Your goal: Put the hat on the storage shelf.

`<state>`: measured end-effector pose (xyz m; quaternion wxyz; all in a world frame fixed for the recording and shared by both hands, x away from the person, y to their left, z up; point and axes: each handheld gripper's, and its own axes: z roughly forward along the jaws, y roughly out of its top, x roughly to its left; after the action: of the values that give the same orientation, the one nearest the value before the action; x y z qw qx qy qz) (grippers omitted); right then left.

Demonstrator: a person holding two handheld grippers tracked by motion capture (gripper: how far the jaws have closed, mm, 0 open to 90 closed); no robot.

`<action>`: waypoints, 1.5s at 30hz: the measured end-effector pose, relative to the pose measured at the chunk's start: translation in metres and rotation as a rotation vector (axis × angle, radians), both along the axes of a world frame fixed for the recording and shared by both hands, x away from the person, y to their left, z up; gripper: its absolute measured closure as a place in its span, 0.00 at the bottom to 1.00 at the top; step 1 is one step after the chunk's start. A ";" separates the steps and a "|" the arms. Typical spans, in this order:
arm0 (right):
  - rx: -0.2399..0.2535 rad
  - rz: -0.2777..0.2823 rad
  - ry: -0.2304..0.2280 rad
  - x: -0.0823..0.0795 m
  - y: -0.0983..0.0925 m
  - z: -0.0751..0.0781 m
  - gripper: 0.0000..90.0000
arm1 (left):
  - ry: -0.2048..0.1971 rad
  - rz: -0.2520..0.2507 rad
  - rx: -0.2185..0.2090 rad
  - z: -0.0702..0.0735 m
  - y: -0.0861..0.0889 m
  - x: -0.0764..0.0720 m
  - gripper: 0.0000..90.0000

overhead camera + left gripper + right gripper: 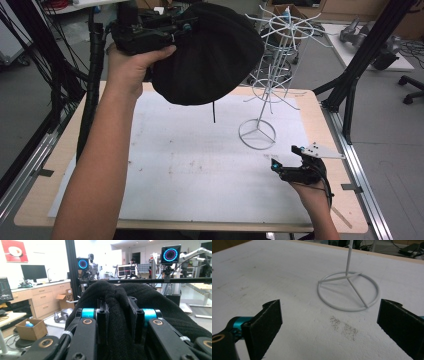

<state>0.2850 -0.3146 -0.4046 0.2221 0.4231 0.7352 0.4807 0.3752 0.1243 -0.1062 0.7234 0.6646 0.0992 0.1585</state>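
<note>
Hat point(210, 55): black knit, soft, bunched, hanging right of left hand-held gripper point(187, 24), raised above table point(30, 200) | rack point(272, 65): white wire, just right of hat; step likely hanging it, so lift crown clear over a prong | left hand-held gripper clamped on hat fold | right hand-held gripper point(285, 161) wide, empty, near rack base.

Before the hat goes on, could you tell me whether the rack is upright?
Upright: the rack stands on its ring base flat on the table, pole vertical.
</note>
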 end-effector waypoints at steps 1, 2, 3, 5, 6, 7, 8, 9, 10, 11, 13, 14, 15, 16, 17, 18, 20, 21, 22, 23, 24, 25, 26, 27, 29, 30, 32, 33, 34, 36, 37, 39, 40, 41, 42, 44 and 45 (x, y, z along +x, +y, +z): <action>0.000 0.000 -0.001 0.000 0.000 0.000 0.06 | -0.001 0.004 -0.002 0.003 -0.001 0.001 0.82; 0.000 0.000 -0.001 0.000 0.000 0.000 0.06 | -0.001 0.004 -0.002 0.003 -0.001 0.001 0.82; 0.000 0.001 0.000 0.000 0.000 0.000 0.06 | -0.002 0.007 -0.004 0.005 -0.001 0.001 0.82; 0.001 0.001 0.002 0.000 0.000 0.000 0.06 | -0.005 0.011 -0.005 0.008 -0.003 0.003 0.82; 0.001 0.001 0.002 0.000 0.000 0.000 0.06 | -0.004 0.012 -0.004 0.009 -0.004 0.003 0.82; 0.001 0.000 0.001 0.000 0.000 0.000 0.06 | -0.006 0.014 0.000 0.011 -0.005 0.004 0.82; 0.001 0.000 0.001 0.000 0.000 0.000 0.06 | -0.006 0.017 0.001 0.012 -0.007 0.005 0.82; -0.003 0.004 -0.004 0.000 0.000 0.000 0.06 | -0.008 0.019 0.006 0.013 -0.008 0.006 0.82; -0.003 0.004 -0.004 0.000 0.000 0.000 0.06 | -0.010 0.021 0.013 0.015 -0.010 0.007 0.82; -0.002 0.004 -0.003 0.000 0.000 0.000 0.06 | -0.011 0.024 0.015 0.016 -0.012 0.007 0.82; 0.004 0.003 -0.002 0.000 0.000 0.000 0.06 | -0.012 0.027 0.013 0.018 -0.015 0.009 0.82; 0.004 0.003 -0.002 0.000 0.000 0.000 0.06 | -0.013 0.028 0.013 0.018 -0.016 0.009 0.82; 0.001 0.002 0.001 0.000 0.000 0.000 0.06 | -0.012 0.029 0.012 0.019 -0.019 0.011 0.82; 0.002 0.002 -0.001 0.000 -0.001 0.000 0.06 | -0.011 0.032 0.015 0.020 -0.021 0.012 0.82; 0.003 0.003 -0.002 0.000 -0.001 0.000 0.06 | -0.009 0.036 0.018 0.020 -0.022 0.012 0.82; 0.003 0.004 -0.001 0.000 -0.001 0.000 0.06 | -0.008 0.039 0.020 0.020 -0.024 0.013 0.82; 0.006 0.005 -0.001 0.000 -0.001 0.000 0.06 | -0.009 0.051 0.027 0.021 -0.027 0.014 0.82; 0.015 0.007 0.001 0.000 -0.001 0.000 0.06 | -0.008 0.060 0.029 0.022 -0.029 0.015 0.82; 0.044 0.012 0.009 0.000 -0.002 0.001 0.06 | -0.009 0.063 0.030 0.022 -0.030 0.016 0.82; 0.081 0.013 0.006 -0.001 -0.003 0.003 0.06 | -0.008 0.071 0.030 0.022 -0.031 0.016 0.82; 0.081 0.013 0.006 -0.001 -0.003 0.003 0.06 | -0.008 0.075 0.032 0.022 -0.032 0.016 0.82; 0.105 0.014 0.006 -0.002 -0.004 0.005 0.06 | -0.008 0.078 0.037 0.022 -0.034 0.017 0.82; 0.105 0.014 0.006 -0.002 -0.004 0.005 0.06 | -0.009 0.083 0.042 0.022 -0.034 0.018 0.82; 0.105 0.011 0.004 -0.002 -0.005 0.005 0.06 | -0.008 0.085 0.043 0.023 -0.036 0.018 0.82; 0.102 0.009 0.007 -0.002 -0.005 0.004 0.06 | -0.005 0.090 0.047 0.023 -0.038 0.019 0.82; 0.102 0.009 0.007 -0.002 -0.005 0.004 0.06 | -0.006 0.092 0.047 0.023 -0.039 0.020 0.82; 0.100 0.007 0.011 -0.002 -0.005 0.003 0.06 | -0.002 0.096 0.043 0.024 -0.041 0.021 0.82; 0.097 0.007 0.011 -0.002 -0.005 0.003 0.06 | 0.001 0.095 0.040 0.024 -0.043 0.022 0.82; 0.092 0.006 0.010 -0.002 -0.005 0.003 0.06 | 0.000 0.094 0.044 0.024 -0.044 0.022 0.82; 0.090 0.004 0.011 -0.002 -0.005 0.003 0.06 | 0.002 0.097 0.062 0.022 -0.047 0.023 0.82; 0.090 0.005 0.011 -0.002 -0.005 0.003 0.06 | 0.003 0.097 0.081 0.020 -0.050 0.023 0.82; 0.085 0.007 0.011 -0.002 -0.005 0.002 0.06 | 0.006 0.097 0.090 0.017 -0.053 0.023 0.82; 0.085 0.007 0.011 -0.002 -0.005 0.002 0.06 | 0.010 0.095 0.094 0.016 -0.053 0.024 0.82; 0.082 0.007 0.009 -0.001 -0.005 0.002 0.06 | 0.012 0.097 0.103 0.014 -0.055 0.024 0.82; 0.082 0.008 0.011 -0.002 -0.004 0.002 0.06 | 0.011 0.102 0.119 0.013 -0.057 0.024 0.81; 0.082 0.009 0.016 -0.002 -0.004 0.002 0.06 | 0.013 0.102 0.145 0.011 -0.059 0.024 0.81; 0.076 0.012 0.007 -0.001 -0.004 0.002 0.06 | 0.014 0.101 0.154 0.010 -0.061 0.024 0.81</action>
<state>0.2836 -0.3188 -0.4029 0.2005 0.4283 0.7197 0.5083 0.3990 0.0636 -0.0964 0.6605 0.7136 0.1251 0.1971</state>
